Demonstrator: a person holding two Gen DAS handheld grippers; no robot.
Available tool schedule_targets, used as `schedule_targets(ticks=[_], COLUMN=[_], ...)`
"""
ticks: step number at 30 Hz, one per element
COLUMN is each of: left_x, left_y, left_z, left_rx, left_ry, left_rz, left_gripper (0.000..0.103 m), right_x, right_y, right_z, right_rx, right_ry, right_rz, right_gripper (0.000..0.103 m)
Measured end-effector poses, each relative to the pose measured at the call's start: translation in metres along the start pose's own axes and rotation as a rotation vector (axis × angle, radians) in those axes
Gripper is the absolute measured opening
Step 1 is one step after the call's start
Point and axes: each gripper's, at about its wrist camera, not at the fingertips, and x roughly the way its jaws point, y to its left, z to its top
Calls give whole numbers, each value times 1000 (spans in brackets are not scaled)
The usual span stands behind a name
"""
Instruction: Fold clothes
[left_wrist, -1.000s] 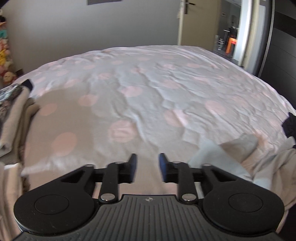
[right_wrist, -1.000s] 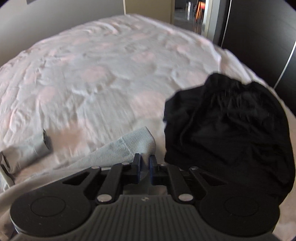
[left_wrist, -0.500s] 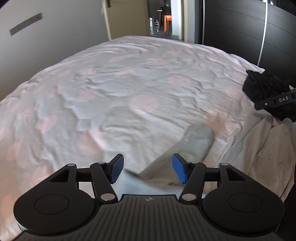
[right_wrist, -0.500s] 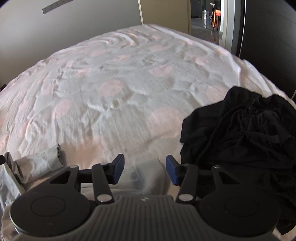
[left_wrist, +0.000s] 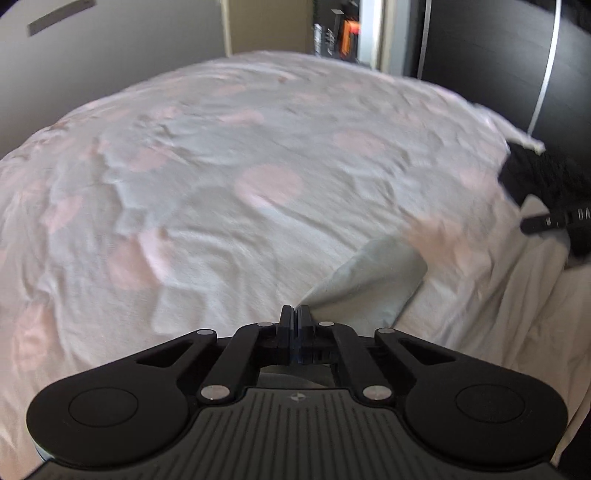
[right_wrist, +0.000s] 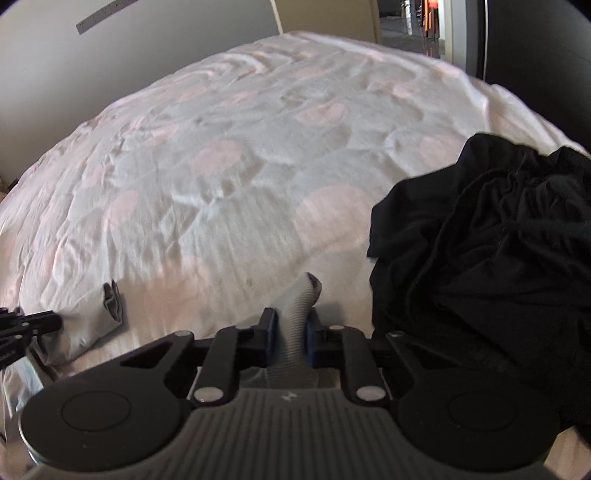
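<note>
A light grey garment lies at the near edge of the bed. In the left wrist view my left gripper (left_wrist: 295, 314) is shut on one of its sleeves (left_wrist: 373, 280), which stretches away to the right. In the right wrist view my right gripper (right_wrist: 290, 323) is shut on the ribbed cuff (right_wrist: 301, 306) of the other sleeve, which stands up between the jaws. The left sleeve end (right_wrist: 94, 314) and the left gripper's tip show at the far left of the right wrist view. The rest of the garment is hidden below both grippers.
The bed has a crumpled white cover with pink dots (left_wrist: 258, 184). A black garment (right_wrist: 491, 251) lies heaped right of my right gripper, also seen in the left wrist view (left_wrist: 546, 184). Dark wardrobe doors (left_wrist: 498, 55) and a doorway stand beyond the bed.
Both grippers were open half a second ago and have closed, each on a sleeve of the grey garment. The left view has swung right since a second ago.
</note>
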Motion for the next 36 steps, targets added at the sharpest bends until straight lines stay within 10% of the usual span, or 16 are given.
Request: schedule_targets(ticks=[12, 24, 32, 36], left_x=[-132, -136, -126, -114], left_y=[146, 232, 226, 212], left_z=[15, -46, -84, -80], left_rx=[-199, -248, -215, -62], left_ry=[-183, 7, 97, 113], left_rz=[448, 758, 578, 494], left_gripper=[0, 0, 0, 19], right_x=[-60, -50, -37, -37], right_y=[-26, -75, -84, -82], right_z=[30, 9, -2, -5], right_rx=[91, 241, 223, 207], right_ry=[-224, -155, -79, -81], right_rz=[-196, -414, -454, -465], right_gripper=[16, 15, 17, 17])
